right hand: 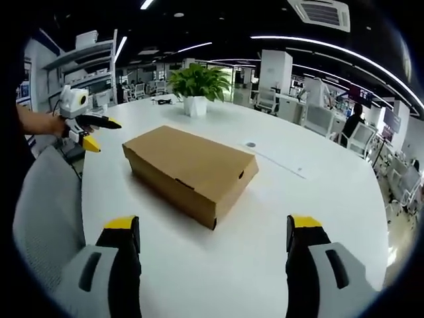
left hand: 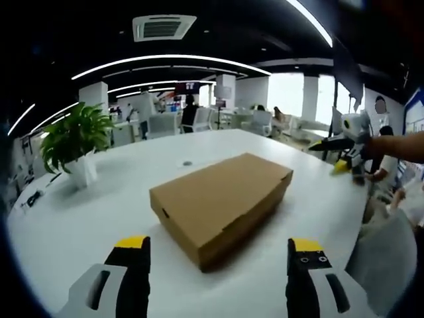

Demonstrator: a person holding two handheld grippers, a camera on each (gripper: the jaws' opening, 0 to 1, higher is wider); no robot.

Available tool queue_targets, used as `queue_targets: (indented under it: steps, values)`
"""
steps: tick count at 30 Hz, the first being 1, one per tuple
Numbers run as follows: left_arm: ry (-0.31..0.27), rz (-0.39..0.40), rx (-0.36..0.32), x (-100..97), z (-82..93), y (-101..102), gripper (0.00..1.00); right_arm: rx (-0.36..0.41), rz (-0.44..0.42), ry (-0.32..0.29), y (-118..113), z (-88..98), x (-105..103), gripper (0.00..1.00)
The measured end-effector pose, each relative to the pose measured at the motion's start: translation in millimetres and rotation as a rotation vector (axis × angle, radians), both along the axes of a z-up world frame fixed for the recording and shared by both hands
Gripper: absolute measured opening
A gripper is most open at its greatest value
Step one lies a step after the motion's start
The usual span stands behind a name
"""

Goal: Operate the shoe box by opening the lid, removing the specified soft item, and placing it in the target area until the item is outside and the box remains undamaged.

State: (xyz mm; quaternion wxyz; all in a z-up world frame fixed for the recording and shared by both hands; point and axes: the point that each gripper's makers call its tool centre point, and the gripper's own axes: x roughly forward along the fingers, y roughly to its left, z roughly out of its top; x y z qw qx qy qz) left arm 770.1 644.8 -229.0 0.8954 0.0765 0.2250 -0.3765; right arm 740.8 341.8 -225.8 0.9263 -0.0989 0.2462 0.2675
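At frame centre in both views, lay closed shoe box (left hand: 222, 203) (right hand: 190, 171) on white table (left hand: 79, 225) (right hand: 318, 199). Below, held left gripper (left hand: 218, 246) and right gripper (right hand: 212, 228) jaws wide apart, gripping nothing. Saw potted plant (left hand: 74, 139) (right hand: 197, 86) behind.

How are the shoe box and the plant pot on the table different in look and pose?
The shoe box is brown cardboard, low and long, lying flat with its lid shut; the plant pot is white, upright and open-topped, with green leaves rising from it. The shoe box sits near the middle of the white table; the plant pot stands farther off, toward an edge. Both rest on the table, apart and untouched.
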Motion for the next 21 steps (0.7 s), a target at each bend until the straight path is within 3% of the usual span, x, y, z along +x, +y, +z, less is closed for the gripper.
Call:
queue_targets:
  steps: [15, 21]
  values:
    - [-0.010, 0.058, 0.006, 10.9, -22.1, -5.9, 0.73, -0.035, 0.120, 0.025, 18.3, -23.7, 20.5, 0.74]
    - [-0.001, 0.089, 0.014, 15.6, -33.4, -8.3, 0.69, -0.023, 0.130, 0.030, 27.6, -26.9, 27.4, 0.66]
